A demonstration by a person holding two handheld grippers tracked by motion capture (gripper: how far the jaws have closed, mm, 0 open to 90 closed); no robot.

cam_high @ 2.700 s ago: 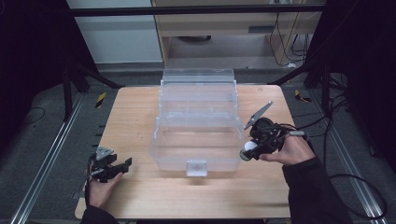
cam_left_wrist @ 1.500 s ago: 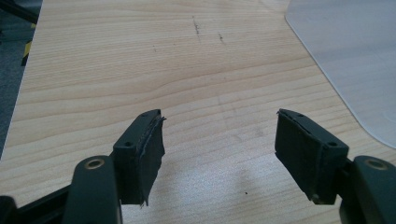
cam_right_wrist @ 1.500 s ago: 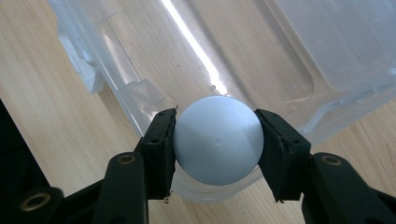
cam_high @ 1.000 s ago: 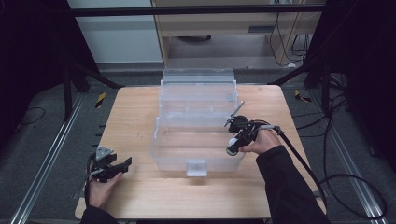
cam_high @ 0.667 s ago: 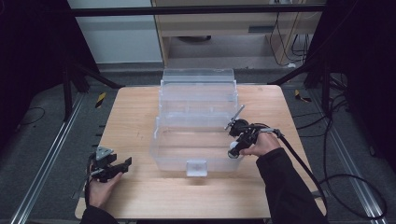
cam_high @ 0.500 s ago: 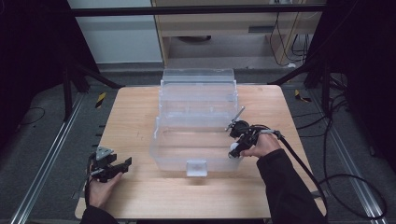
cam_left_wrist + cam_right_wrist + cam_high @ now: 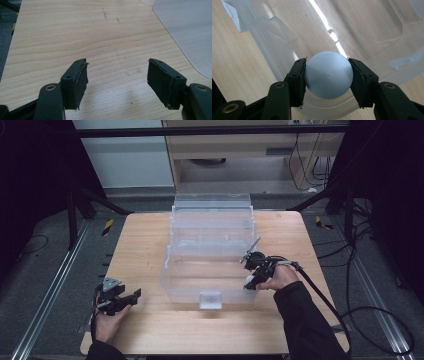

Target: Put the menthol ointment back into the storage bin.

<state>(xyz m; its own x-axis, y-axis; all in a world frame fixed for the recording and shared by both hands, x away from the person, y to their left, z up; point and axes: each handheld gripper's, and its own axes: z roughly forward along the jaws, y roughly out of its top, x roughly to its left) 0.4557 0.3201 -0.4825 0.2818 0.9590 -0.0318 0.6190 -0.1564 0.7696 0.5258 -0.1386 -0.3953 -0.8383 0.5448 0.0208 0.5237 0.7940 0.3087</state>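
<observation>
over the box: right gripper [image 7: 327,82] holds the pale ball [image 7: 328,74] above the clear box [image 7: 210,245], inside its near right corner
right fingers: pinching the ball from both sides
left gripper [image 7: 117,85]: low over the bare desk [image 7: 145,245], beside the box
left fingers: spread, nothing between

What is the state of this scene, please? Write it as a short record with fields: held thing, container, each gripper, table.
held thing: pale ball, clamped between both pads of the right gripper
ball position: over the clear plastic bin, near its right front rim
container: open, lid standing up at the back; no contents visible
left gripper: jaws wide apart, nothing between them, above bare wood beside the bin
table: light wood, bin in the middle
</observation>
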